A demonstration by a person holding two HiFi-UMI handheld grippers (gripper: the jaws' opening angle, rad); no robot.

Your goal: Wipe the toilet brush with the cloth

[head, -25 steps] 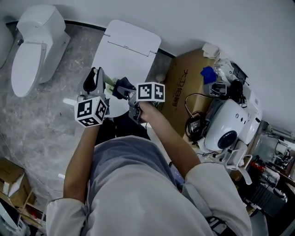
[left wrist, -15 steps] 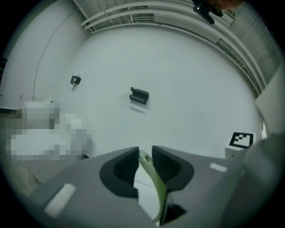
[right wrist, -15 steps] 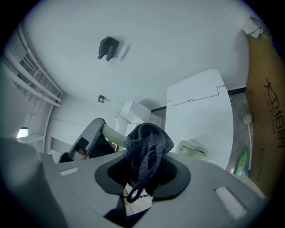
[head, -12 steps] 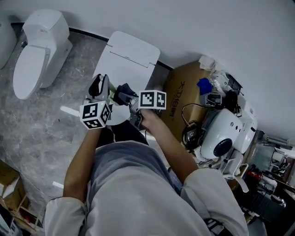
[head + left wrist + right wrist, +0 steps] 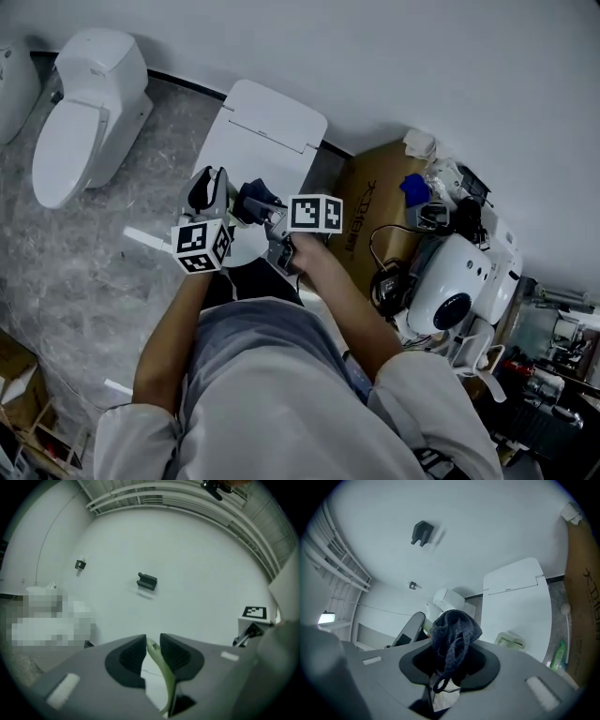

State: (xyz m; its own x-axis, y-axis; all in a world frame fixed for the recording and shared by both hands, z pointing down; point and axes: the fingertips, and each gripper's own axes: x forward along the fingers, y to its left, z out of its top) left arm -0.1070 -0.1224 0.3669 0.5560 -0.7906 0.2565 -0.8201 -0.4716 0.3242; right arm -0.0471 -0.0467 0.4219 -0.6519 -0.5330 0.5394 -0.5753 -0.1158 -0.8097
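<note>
Both grips full, left gripper (image 5: 152,643) pinching what looks like the toilet brush (image 5: 165,674) by its pale-green handle, right gripper (image 5: 451,663) clamped on bunched dark cloth (image 5: 455,629).

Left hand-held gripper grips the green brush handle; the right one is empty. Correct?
No: the right gripper view shows the right hand-held gripper shut on a dark blue cloth. The left hand-held gripper does grip the green brush handle.

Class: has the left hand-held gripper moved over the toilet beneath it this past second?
Cannot tell. The head view shifted; the left hand-held gripper still sits over the toilet, near its front.
</note>
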